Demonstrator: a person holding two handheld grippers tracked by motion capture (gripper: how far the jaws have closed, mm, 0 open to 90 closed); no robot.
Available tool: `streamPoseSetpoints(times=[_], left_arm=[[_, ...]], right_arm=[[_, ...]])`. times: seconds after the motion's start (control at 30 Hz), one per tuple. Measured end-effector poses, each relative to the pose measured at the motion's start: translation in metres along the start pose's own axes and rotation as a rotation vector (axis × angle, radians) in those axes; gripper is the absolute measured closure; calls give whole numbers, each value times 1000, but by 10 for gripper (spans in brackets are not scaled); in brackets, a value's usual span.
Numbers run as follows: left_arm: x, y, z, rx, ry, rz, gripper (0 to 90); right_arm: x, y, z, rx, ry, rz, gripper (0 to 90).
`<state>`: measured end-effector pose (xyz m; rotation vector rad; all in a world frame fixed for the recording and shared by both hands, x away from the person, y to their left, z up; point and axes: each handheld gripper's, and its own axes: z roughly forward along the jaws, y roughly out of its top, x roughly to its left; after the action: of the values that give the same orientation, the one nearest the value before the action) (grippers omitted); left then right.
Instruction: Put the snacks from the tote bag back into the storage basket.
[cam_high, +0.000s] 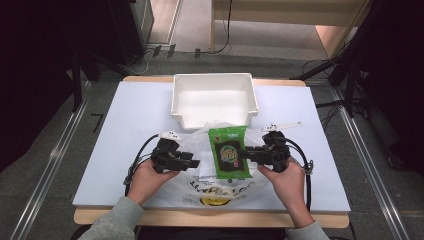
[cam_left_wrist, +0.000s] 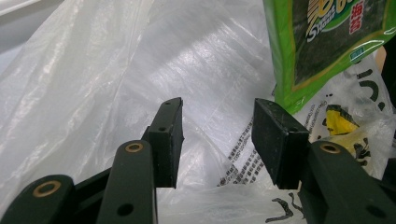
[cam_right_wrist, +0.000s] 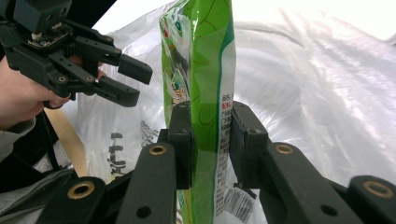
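A green snack packet (cam_high: 229, 152) (cam_right_wrist: 205, 56) is held just above a crumpled clear plastic bag (cam_high: 200, 186) (cam_right_wrist: 317, 84) that lies on the table. My right gripper (cam_high: 243, 152) (cam_right_wrist: 210, 135) is shut on the packet's right edge, pads pressing both faces. At the bag's left side, my left gripper (cam_high: 194, 163) (cam_left_wrist: 217, 135) is open, with only the bag's film (cam_left_wrist: 140, 70) behind the gap and nothing pinched. The packet's corner (cam_left_wrist: 327, 42) hangs to the upper right of its jaws. In the right gripper view the left gripper (cam_right_wrist: 137, 83) stands open beside the packet.
A white plastic bin (cam_high: 212, 76) stands open at the back middle of the white table cover (cam_high: 135, 115), just beyond the bag. The table's wooden front edge (cam_high: 210, 217) runs below the hands. Dark stands and cables surround the table.
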<state>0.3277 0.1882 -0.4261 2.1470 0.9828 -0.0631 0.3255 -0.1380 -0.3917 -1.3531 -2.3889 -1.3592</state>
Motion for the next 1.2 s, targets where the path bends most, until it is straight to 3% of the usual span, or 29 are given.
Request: streamPoseSetpoints(times=[0.5, 1.2], left_arm=[[-5, -1, 0, -3, -11, 6, 475], [-7, -1, -1, 5, -28, 5, 458]], right_arm=[[-4, 6, -10, -35, -25, -7, 737], [-7, 38, -20, -41, -43, -3, 738]])
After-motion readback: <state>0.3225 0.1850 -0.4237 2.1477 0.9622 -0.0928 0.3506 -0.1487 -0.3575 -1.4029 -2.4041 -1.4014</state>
